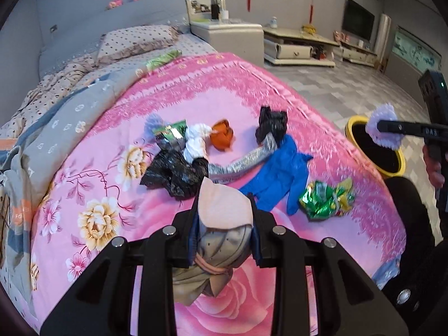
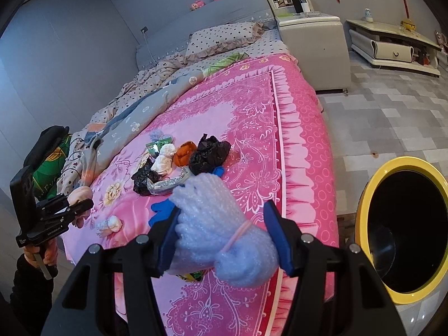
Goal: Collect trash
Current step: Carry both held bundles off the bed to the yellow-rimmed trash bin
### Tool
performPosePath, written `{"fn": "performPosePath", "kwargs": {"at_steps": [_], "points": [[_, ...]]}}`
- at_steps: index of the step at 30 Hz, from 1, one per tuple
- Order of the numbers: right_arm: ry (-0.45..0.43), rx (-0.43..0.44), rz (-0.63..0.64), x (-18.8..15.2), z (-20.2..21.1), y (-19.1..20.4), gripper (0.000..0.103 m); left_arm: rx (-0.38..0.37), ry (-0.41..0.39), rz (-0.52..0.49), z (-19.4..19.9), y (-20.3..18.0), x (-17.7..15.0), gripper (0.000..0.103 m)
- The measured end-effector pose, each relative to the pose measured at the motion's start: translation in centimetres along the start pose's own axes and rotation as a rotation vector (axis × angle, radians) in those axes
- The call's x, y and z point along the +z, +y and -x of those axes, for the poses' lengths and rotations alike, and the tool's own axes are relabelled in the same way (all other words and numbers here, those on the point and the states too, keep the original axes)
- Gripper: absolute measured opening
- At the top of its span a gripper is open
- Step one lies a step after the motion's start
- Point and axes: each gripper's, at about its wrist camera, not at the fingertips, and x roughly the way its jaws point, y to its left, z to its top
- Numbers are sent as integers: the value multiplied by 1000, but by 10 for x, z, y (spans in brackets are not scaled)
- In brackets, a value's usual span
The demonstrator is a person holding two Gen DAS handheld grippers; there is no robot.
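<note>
My left gripper [image 1: 224, 224] is shut on a peach and grey wrapper bundle [image 1: 221, 224] tied with a band, held above the pink bedspread [image 1: 196, 98]. My right gripper [image 2: 224, 238] is shut on a lilac bubble-wrap bundle [image 2: 218, 224], near the bed's edge and left of the yellow-rimmed bin [image 2: 403, 252]. On the bed lie black bags [image 1: 271, 124], an orange scrap [image 1: 222, 137], a white wad [image 1: 196, 142], a blue glove [image 1: 280, 173], a green foil wrapper [image 1: 326, 200] and a silver printed wrapper [image 1: 240, 165].
The bin [image 1: 378, 148] stands on the tiled floor right of the bed. A rumpled duvet [image 2: 126, 117] and a pillow [image 2: 224, 39] lie at the head of the bed. A nightstand [image 2: 313, 44] and a TV cabinet [image 2: 392, 44] stand beyond.
</note>
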Motion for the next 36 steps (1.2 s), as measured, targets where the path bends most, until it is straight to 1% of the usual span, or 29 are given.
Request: {"fn": "performPosePath", "kwargs": {"at_steps": [3,6,9,16,19,21,27,29,32,36], "points": [[-18,-2,2,1,16,-3,55,11,-46,44,11,-7,10,28],[-34,-7,-1,2,29,-8,55,19,-82,67,18,-20,20,28],[-49,-17,-14,2,41,-18,55,12,-115,90,20,-35,31,28],[-84,-50,-41,4,65,-43,55,-42,-180,158,13,-68,57,28],[-106,-62,-52,7,75,-52,55,-85,-196,188,5,-81,65,28],[-121,-65,-62,9,82,-59,55,-82,-200,185,-1,-93,71,28],[-174,-91,-78,14,104,-77,55,-154,-200,148,-17,-135,93,28],[-188,-106,-89,15,110,-85,55,-160,-204,133,-22,-150,101,28],[-205,-129,-113,17,119,-99,55,-191,-199,119,-31,-172,114,28],[-227,-160,-142,19,130,-118,55,-204,-198,86,-38,-204,126,28]]}}
